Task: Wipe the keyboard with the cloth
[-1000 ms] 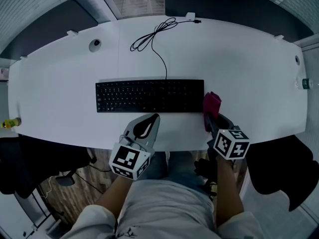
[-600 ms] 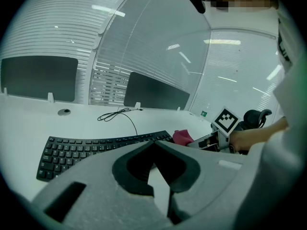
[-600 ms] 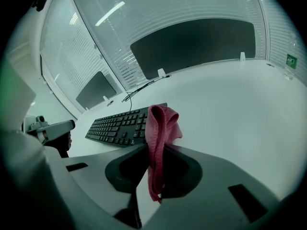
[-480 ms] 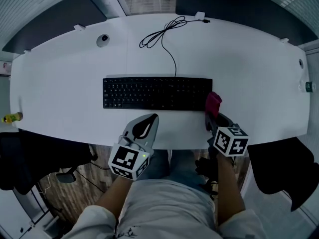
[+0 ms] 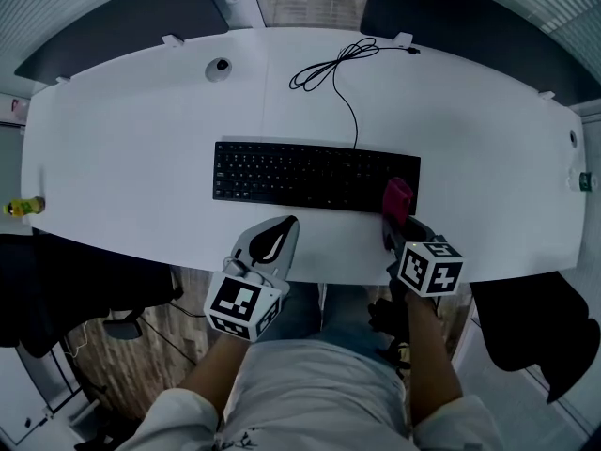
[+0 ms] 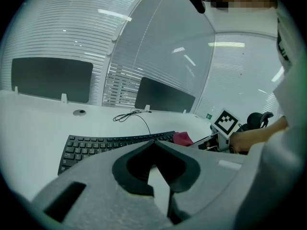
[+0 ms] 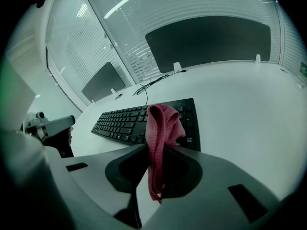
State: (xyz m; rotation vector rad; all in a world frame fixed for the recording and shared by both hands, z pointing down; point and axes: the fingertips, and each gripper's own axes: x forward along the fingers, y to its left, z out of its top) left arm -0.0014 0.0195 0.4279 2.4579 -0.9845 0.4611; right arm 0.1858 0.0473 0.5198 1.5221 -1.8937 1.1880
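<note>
A black keyboard (image 5: pixel 315 177) lies across the middle of the white desk (image 5: pixel 141 148); it also shows in the left gripper view (image 6: pixel 96 145) and the right gripper view (image 7: pixel 129 119). My right gripper (image 5: pixel 392 222) is shut on a pink cloth (image 5: pixel 397 195), which sticks up from its jaws (image 7: pixel 163 123) over the keyboard's right end. My left gripper (image 5: pixel 285 222) hovers at the desk's near edge, in front of the keyboard's middle, shut (image 6: pixel 154 143) with nothing in it.
The keyboard's black cable (image 5: pixel 338 64) coils toward the desk's far edge. A round grommet (image 5: pixel 222 65) sits far left of it. A yellow object (image 5: pixel 21 207) lies at the desk's left edge. Dark chairs (image 5: pixel 535 327) stand on both sides below.
The head view has shifted, so the desk and keyboard sit lower and further right in frame. The cloth now sits closer to the keyboard's right end. The left gripper has held still.
</note>
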